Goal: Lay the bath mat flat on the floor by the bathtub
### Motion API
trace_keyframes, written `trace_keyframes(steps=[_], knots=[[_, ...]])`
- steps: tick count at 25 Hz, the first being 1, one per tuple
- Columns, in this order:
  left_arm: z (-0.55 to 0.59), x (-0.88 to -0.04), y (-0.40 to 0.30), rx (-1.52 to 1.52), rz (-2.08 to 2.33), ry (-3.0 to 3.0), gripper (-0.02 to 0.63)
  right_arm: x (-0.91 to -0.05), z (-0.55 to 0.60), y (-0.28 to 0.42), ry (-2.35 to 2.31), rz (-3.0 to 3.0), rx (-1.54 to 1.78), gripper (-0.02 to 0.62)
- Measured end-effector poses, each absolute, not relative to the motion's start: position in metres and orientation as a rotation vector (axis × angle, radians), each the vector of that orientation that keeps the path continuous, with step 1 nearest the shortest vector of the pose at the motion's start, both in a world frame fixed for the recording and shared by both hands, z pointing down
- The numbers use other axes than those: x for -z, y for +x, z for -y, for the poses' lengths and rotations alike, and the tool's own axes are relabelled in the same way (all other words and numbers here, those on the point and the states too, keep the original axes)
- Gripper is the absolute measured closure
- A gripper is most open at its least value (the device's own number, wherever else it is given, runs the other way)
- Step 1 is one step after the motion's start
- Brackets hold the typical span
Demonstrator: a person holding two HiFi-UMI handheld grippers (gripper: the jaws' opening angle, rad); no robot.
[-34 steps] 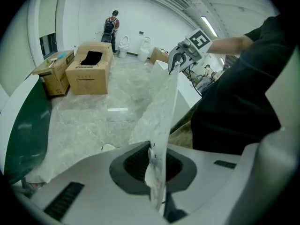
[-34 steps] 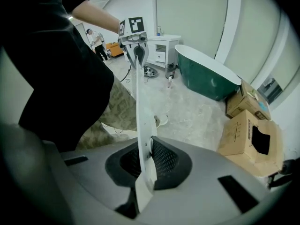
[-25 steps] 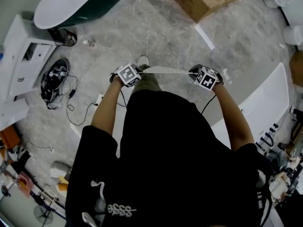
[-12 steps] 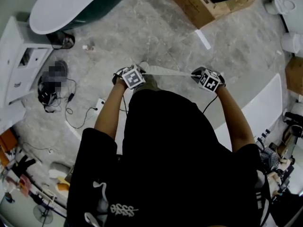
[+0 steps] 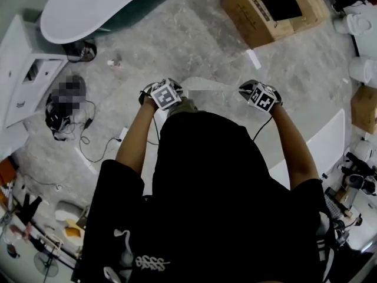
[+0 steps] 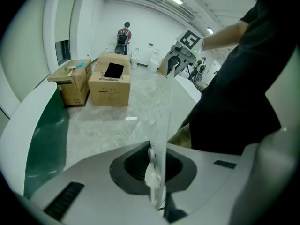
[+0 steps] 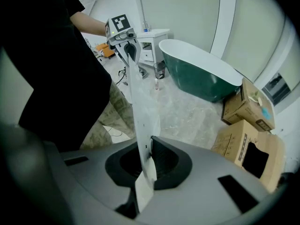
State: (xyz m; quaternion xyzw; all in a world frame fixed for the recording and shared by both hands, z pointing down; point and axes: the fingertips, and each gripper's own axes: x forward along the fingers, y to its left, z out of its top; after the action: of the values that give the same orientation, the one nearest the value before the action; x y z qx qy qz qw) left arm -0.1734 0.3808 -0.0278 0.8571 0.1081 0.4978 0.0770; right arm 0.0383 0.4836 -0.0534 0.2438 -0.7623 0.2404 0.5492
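mat carried stretched between both hands, not yet down by the tub

the bath mat (image 5: 207, 86) is in the air in front of the person, a thin, pale, half see-through sheet pulled out between the two tools and well above the grey floor (image 5: 194, 40). holding it by two opposite ends looks deliberate: the sheet stays spread instead of folding on itself, so it can be lowered flat in one go. the bathtub (image 5: 88, 7) stands well apart, at the upper left of the head view, with bare floor between it and the mat. i judge the mat is only being carried, and the laying down has not begun. a cardboard box (image 5: 277, 7) sits on the floor to the upper right, clear of the mat.

the left hand-held gripper (image 5: 175, 87) has its jaws pinched together on one end of the mat. in the left gripper view the sheet rises from between the closed pads and runs off toward the other tool, with a small corner poking out on the near side. the right hand-held gripper (image 5: 246, 89) is the same: jaws clamped tight on the opposite end, the sheet running from them across to the left one. neither touches anything but the mat.
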Motion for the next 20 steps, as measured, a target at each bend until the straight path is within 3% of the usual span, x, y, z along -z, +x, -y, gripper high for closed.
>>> trace_keyframes(steps=[20], knots=[[-0.288, 0.001, -0.212, -1.291, -0.002, 2.429, 0.58, 0.045, -0.325, 0.02, 0.557, 1.778, -0.477, 0.566]])
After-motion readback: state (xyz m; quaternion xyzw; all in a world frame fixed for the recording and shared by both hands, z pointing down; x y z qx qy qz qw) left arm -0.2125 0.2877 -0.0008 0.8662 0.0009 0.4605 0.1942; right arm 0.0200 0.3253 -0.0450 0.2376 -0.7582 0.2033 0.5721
